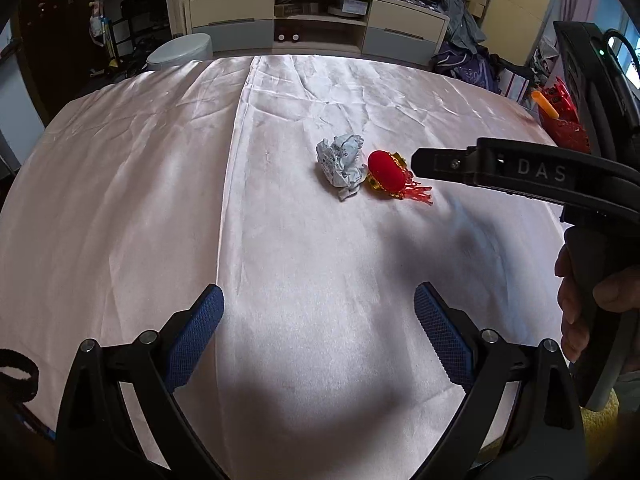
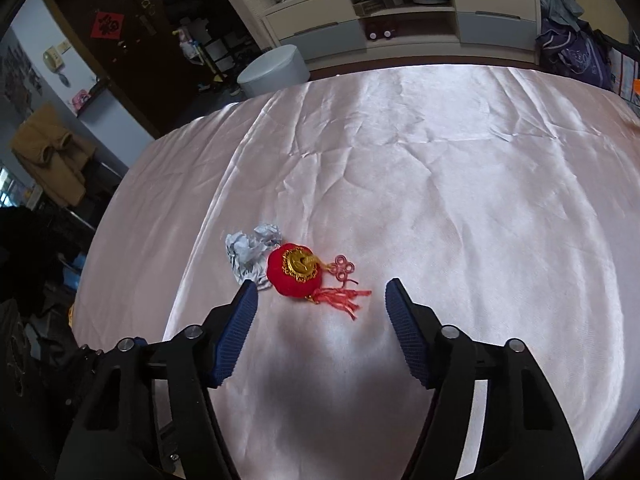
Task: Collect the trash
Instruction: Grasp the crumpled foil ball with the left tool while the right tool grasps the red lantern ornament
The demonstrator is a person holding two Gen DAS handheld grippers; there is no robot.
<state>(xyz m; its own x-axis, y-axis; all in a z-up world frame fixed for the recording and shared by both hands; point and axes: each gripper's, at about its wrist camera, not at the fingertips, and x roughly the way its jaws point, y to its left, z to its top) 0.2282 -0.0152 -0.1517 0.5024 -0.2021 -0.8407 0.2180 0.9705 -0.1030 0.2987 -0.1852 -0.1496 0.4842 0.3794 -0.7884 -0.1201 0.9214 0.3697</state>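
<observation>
Lying on the pink satin tablecloth [image 2: 440,160], a crumpled grey paper wad [image 2: 248,256] touches a red velvet tasselled ornament [image 2: 294,272]; right gripper [image 2: 322,292] and left gripper [image 1: 318,300] gape wide, empty.

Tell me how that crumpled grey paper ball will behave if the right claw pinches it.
The crumpled grey paper ball probably crushes easily and weighs little. Its irregular creases suggest it won't roll. It touches the red velvet ornament, which may get nudged.

You can read the letters "DAS" on the black arm of your right hand-held gripper [image 1: 416,164]; the character on the red door sign [image 2: 107,25] is too blurred.
</observation>
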